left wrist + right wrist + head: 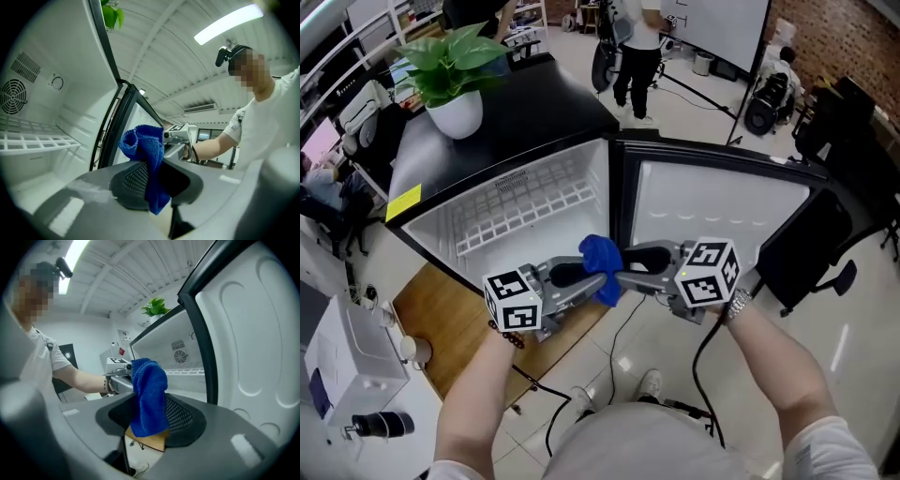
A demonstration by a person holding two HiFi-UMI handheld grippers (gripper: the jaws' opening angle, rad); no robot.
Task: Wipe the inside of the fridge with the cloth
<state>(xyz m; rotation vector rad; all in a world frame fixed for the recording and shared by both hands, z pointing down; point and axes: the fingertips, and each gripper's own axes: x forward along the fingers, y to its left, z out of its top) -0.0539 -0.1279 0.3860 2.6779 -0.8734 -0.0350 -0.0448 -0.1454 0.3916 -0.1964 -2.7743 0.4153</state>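
1. One fridge (525,122), low and with a black top, stands on the floor at the far left with its white inside open to view.
2. Its one door (712,211) is swung wide to the right, the white inner face turned toward the near side.
3. One white wire shelf (520,211) runs across the inside, high up.
4. One green plant (450,61) in a white pot (455,114) sits on the fridge top at the far left.
5. There are two grippers, each with one of the two marker cubes (514,302), which bear black-and-white squares but no words.
   - The left gripper (157,180) has its jaws pinching the cloth.
   - The right gripper (150,420) has its jaws spread. The cloth hangs between them, and the pads do not seem to press it.
6. One blue cloth (602,262) is held in the air between the two grippers, in front of the open fridge and near the door's hinge edge.
7. One yellow label (403,202) sits on the front left corner of the fridge top. Its print is too small to read.
8. One round fan grille (11,96) is set in the inside wall.
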